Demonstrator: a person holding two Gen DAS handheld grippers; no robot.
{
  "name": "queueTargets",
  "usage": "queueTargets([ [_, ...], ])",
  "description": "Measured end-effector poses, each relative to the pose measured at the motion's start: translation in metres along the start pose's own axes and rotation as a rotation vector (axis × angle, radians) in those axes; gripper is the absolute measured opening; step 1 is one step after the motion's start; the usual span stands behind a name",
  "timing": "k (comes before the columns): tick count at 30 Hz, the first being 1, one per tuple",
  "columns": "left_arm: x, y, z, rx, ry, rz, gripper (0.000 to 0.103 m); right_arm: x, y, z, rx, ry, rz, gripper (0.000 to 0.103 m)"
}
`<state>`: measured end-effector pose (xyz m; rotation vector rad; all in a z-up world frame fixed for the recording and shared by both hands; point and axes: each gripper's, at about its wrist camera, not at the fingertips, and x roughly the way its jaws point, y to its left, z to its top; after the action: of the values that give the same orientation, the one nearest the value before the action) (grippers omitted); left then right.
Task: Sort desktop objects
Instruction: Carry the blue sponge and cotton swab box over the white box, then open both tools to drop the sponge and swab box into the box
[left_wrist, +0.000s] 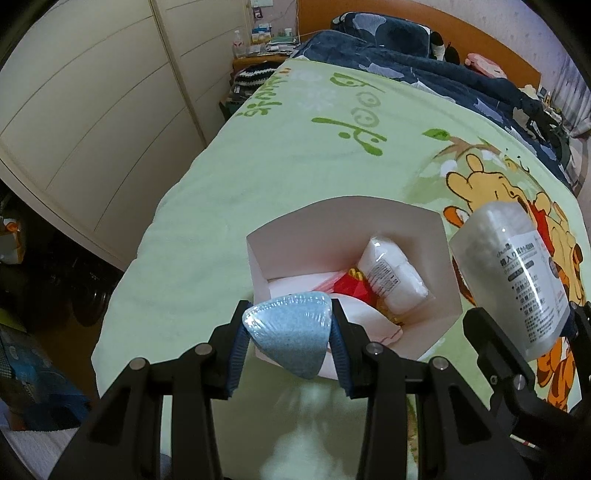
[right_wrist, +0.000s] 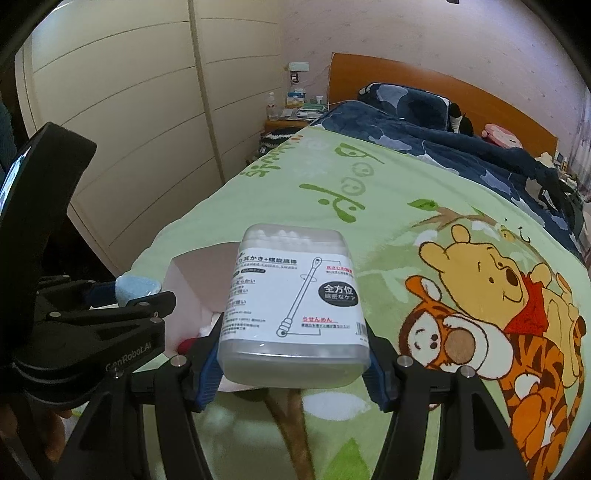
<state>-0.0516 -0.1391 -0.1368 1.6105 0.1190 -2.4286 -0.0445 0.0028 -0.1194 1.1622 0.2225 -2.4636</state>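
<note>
Left gripper (left_wrist: 288, 332) clenched on blue sponge (left_wrist: 290, 332) above white box (left_wrist: 448, 266) rim; right gripper (right_wrist: 293, 362) grasping swab case (right_wrist: 295, 310) beside box. Centre sponge over opening before release.

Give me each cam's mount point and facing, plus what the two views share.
Left wrist: sits on the left tool, looks down along its fingers at the blue sponge it grips above the open white box; right tool at right edge.
Right wrist: sits on the right tool, faces the cotton swab box it grips; left tool at left.
Shared: white box, sponge, swab box, green blanket.
</note>
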Motion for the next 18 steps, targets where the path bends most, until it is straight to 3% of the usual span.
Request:
queueTargets([
  [18,0.041,-0.006,0.016,0.115,0.056,-0.01,0.041,0.047,0.003,0.01,-0.107,0.105,0.012,0.064],
])
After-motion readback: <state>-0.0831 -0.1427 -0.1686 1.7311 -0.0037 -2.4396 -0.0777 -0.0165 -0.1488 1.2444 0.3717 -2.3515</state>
